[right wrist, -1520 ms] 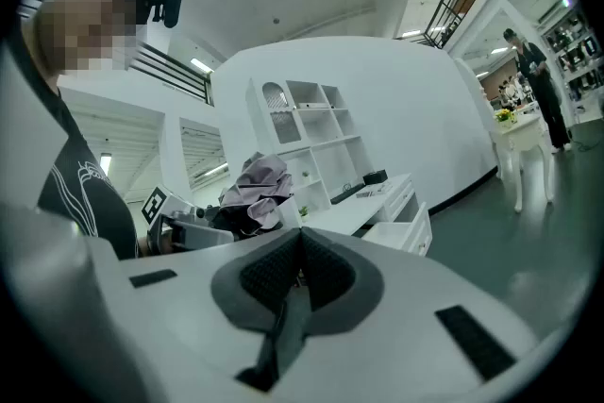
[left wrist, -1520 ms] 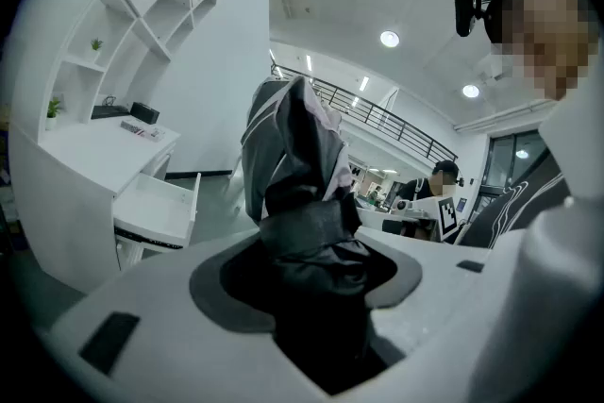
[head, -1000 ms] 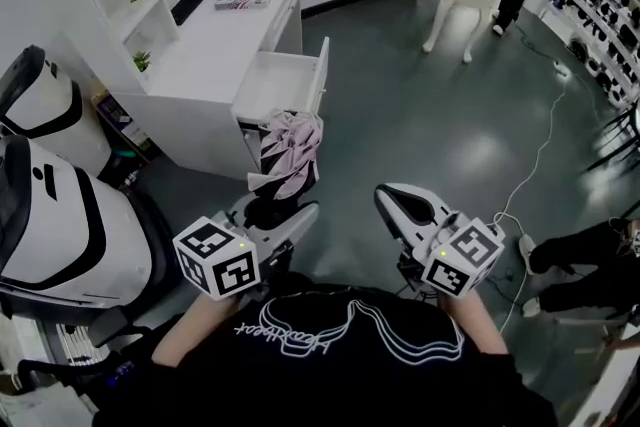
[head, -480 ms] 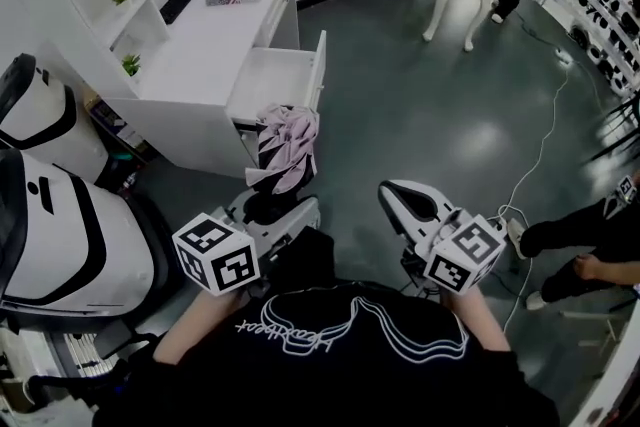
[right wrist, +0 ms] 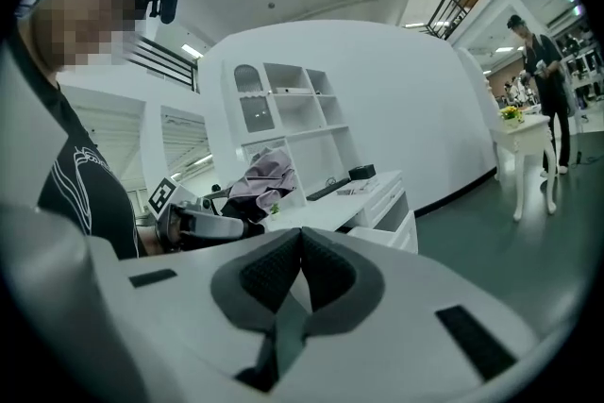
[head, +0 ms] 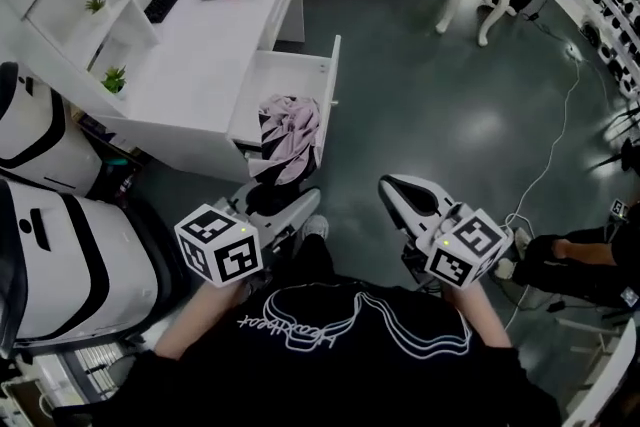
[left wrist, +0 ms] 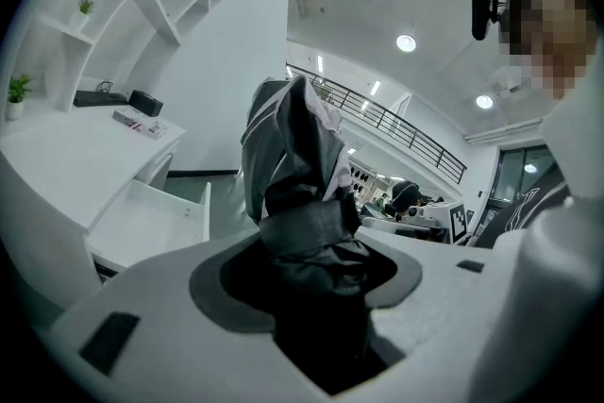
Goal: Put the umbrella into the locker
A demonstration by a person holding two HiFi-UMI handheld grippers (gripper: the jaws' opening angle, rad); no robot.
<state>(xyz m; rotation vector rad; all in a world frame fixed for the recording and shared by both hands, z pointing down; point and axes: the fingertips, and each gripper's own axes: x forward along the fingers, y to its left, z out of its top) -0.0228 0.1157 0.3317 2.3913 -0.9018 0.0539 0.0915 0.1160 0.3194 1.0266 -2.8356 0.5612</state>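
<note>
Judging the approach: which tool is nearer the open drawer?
Left. The left tool, gripping the umbrella, is just below the drawer in the head view; the right tool, shut and empty, is farther right.

The right gripper (right wrist: 302, 239) is seen with its dark pads pressed together at the tips, and nothing is held between them. Left of the jaws and beyond them, the folded umbrella (right wrist: 260, 176) is carried upright in the left gripper (right wrist: 200, 224). Straight past the jaws a white desk (right wrist: 363, 198) is backed by a shelf unit (right wrist: 294, 113). Far right of the jaws, a person (right wrist: 543, 75) is seen beside a small white table (right wrist: 525, 139).
</note>
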